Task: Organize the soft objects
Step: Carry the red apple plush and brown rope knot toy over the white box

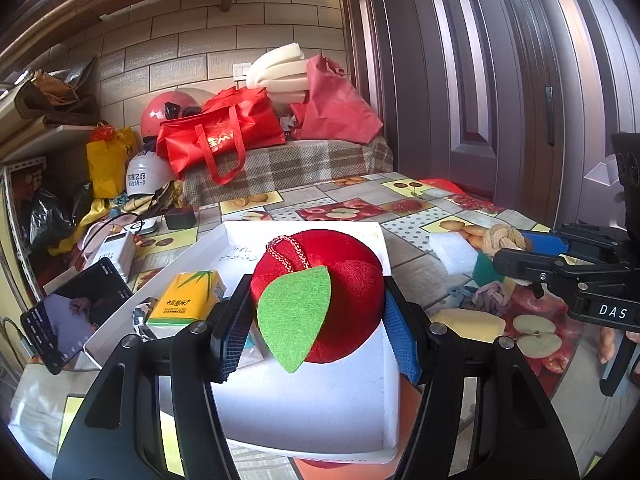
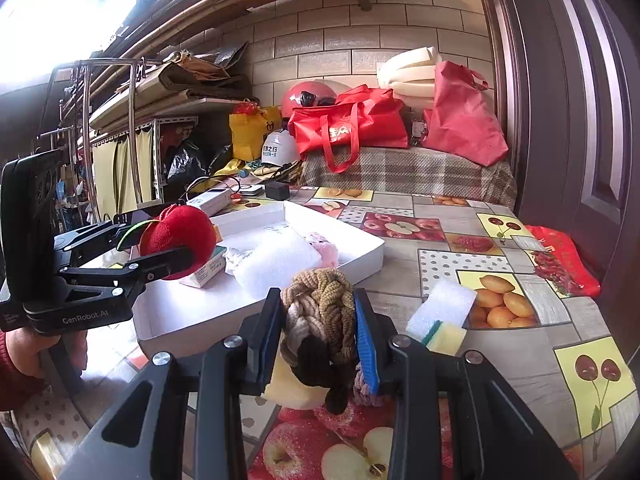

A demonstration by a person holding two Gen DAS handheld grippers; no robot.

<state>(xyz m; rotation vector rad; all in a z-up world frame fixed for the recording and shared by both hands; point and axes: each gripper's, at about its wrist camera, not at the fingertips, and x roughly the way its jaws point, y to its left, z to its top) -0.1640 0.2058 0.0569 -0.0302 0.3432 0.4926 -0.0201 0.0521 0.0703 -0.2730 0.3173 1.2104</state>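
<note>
A red plush apple (image 1: 340,292) with a green felt leaf sits between the pads of my left gripper (image 1: 316,320), which is shut on it above the white tray (image 1: 304,400). From the right wrist view the same apple (image 2: 180,240) hangs over the tray's left part (image 2: 192,312). My right gripper (image 2: 318,332) is shut on a braided rope knot (image 2: 320,312) in tan, cream and dark brown, held above the fruit-print tablecloth just right of the tray. The knot (image 1: 502,240) also shows at the right edge of the left wrist view.
In the tray lie a yellow tissue pack (image 1: 188,300), white foam (image 2: 276,260) and a pink soft thing (image 2: 324,246). On the cloth are a white-and-yellow sponge (image 2: 440,312), a yellow sponge (image 1: 472,324) and a grey knot (image 1: 486,296). A phone (image 1: 72,316) leans at left.
</note>
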